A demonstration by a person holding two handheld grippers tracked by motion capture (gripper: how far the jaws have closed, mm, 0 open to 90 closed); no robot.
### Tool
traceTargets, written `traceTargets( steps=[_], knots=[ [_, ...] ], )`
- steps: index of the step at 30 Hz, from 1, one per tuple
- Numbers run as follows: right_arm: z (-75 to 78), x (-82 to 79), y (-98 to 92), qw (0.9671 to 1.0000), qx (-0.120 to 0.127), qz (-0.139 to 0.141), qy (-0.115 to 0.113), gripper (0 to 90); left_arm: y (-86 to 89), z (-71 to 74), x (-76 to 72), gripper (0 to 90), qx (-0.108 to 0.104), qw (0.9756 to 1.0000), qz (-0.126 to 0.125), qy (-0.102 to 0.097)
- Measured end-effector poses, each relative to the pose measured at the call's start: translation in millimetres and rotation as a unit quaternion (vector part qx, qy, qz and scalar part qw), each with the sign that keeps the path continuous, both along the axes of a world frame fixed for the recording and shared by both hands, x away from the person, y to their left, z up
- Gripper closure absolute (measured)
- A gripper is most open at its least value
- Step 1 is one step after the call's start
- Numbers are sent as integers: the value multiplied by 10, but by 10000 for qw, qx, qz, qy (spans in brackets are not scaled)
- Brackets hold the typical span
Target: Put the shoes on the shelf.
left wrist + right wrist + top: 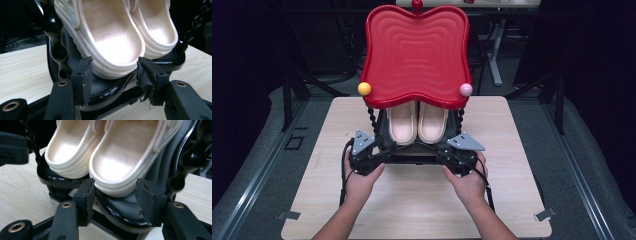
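We are releasing the two slippers (pixel 417 122) on the black rack (pixel 110 91); both grippers (pixel 112 75) (pixel 113 195), apparently clear, are gaping and need withdrawing.

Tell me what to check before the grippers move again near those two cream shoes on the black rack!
1. Left gripper open: ok. Its pads stand either side of a shoe heel without pressing.
2. Right gripper open: ok. Same gap around the other heel.
3. Left shoe on the black rack: ok, heel resting at the front edge.
4. Right shoe on the rack: ok, side by side with the left one.
5. Red top clear of the hands: ok, it sits above the shoes, hands lower down.
6. Shoe toes seated properly under the red top: cannot tell, they are hidden.
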State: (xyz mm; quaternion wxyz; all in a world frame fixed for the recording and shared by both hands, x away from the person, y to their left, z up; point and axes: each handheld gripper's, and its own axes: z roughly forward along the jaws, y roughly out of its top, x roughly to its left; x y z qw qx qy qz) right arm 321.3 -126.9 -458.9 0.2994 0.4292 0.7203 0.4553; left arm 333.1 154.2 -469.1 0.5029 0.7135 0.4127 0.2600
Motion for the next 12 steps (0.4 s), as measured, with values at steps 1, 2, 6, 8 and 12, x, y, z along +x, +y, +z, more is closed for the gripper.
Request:
traceTargets(
  steps=[1,2,6,8,12],
  knots=[
    [-10,-19,-8,10000,-8,6,2,492,14,-5,-22,468,31,10000,-13,-5],
    [-22,-37,-17,10000,-25,-2,-8,492,27,-15,-45,468,37,10000,-21,-12],
    [-78,-126,-66,10000,-62,-2,-42,493,97,-68,-131,468,66,10000,-9,-26],
    [-117,-184,-104,9999,-111,11,-23,493,138,-102,-169,467,71,10000,-8,-6],
    [-208,-307,-183,9997,-229,43,-80,504,220,-185,-242,461,71,10000,-20,-11]
  ],
)
